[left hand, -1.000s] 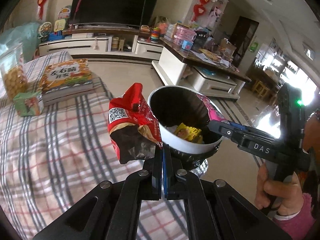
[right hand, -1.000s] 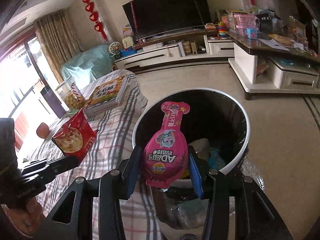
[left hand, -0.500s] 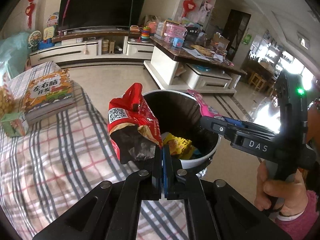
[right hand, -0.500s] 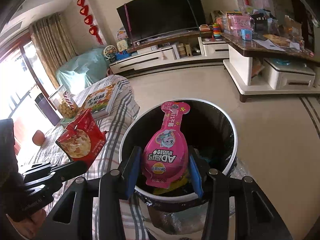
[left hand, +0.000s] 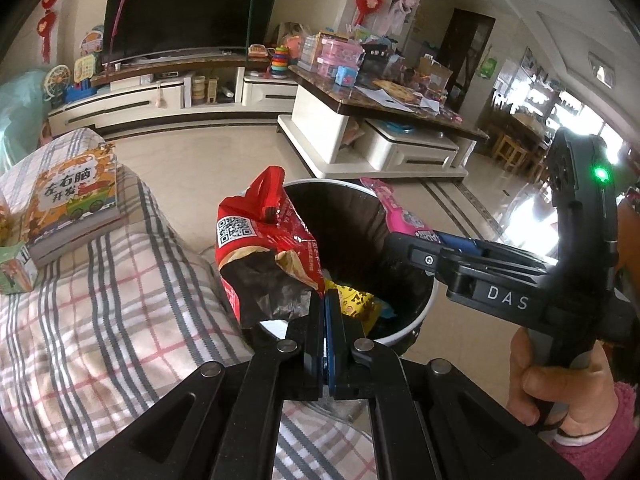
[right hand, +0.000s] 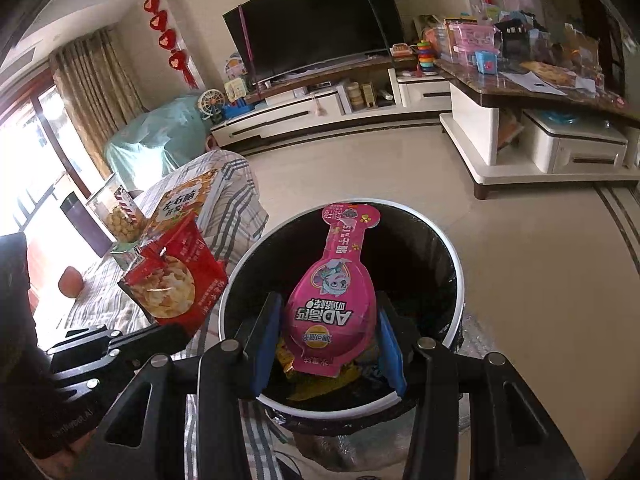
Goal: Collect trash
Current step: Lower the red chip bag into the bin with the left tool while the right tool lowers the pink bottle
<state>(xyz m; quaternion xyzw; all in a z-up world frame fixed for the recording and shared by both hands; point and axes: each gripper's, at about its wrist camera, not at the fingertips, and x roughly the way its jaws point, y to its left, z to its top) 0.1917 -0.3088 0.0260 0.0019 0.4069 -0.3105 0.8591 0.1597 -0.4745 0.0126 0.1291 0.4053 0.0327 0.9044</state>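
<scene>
Left gripper (left hand: 325, 312) is pinching the light, crinkly red snack bag (left hand: 266, 248) by its corner; right gripper (right hand: 326, 338) is clamping the stiff pink wrapper (right hand: 334, 296) edgewise, bin (right hand: 456, 264) at twelve o'clock.

red snack bag (left hand: 264, 248) carried nearer the trash bin (left hand: 424, 312), pink packet (right hand: 334, 292) now further over its opening

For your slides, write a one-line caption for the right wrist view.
Right gripper holds a pink lollipop-shaped snack packet over the black-lined white-rimmed bin.
</scene>
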